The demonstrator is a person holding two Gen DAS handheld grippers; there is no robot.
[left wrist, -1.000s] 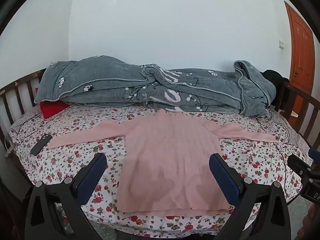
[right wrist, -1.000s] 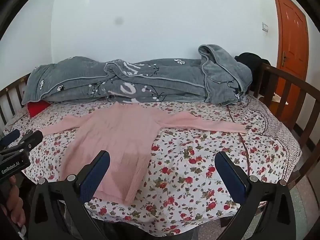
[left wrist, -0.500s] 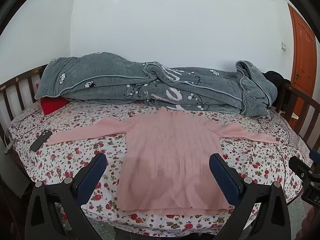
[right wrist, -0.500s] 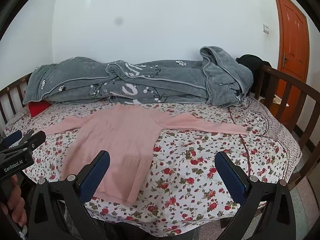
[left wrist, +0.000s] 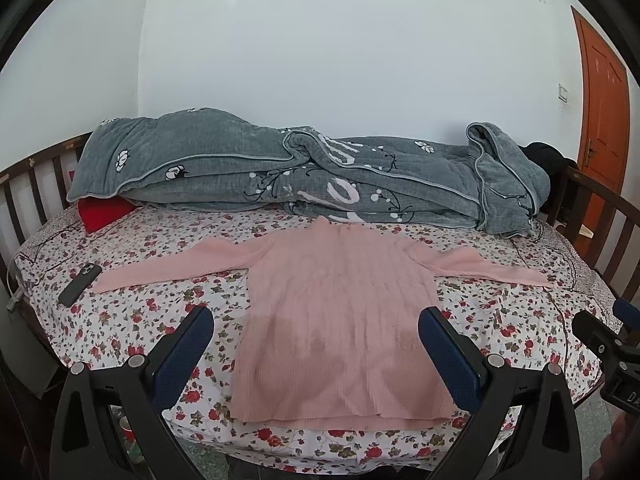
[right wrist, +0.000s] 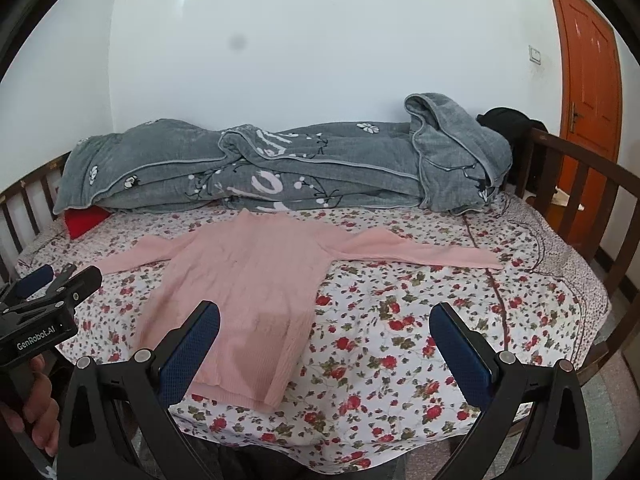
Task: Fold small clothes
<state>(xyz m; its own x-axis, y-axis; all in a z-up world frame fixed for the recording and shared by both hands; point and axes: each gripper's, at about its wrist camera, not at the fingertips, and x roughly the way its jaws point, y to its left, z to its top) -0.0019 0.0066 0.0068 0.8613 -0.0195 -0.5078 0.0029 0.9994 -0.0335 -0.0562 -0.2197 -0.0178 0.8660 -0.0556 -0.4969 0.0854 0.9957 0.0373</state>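
A pink ribbed sweater (left wrist: 340,312) (right wrist: 248,292) lies flat on the floral bedsheet, both sleeves spread out sideways and its hem at the near bed edge. My left gripper (left wrist: 316,348) hovers open in front of the hem, holding nothing. My right gripper (right wrist: 326,344) is open too, above the sheet just right of the sweater's body. In the right wrist view the left gripper (right wrist: 56,284) shows at the far left, held by a hand (right wrist: 40,412).
A rumpled grey quilt (left wrist: 304,176) fills the back of the bed. A red cushion (left wrist: 104,212) and a dark phone (left wrist: 80,284) lie at the left. Wooden rails (right wrist: 576,200) border both ends of the bed. An orange door (right wrist: 588,92) stands at the right.
Both grippers have lifted and drawn back slightly, so the bed sits lower in view. The sweater has not moved and both grippers stay open.
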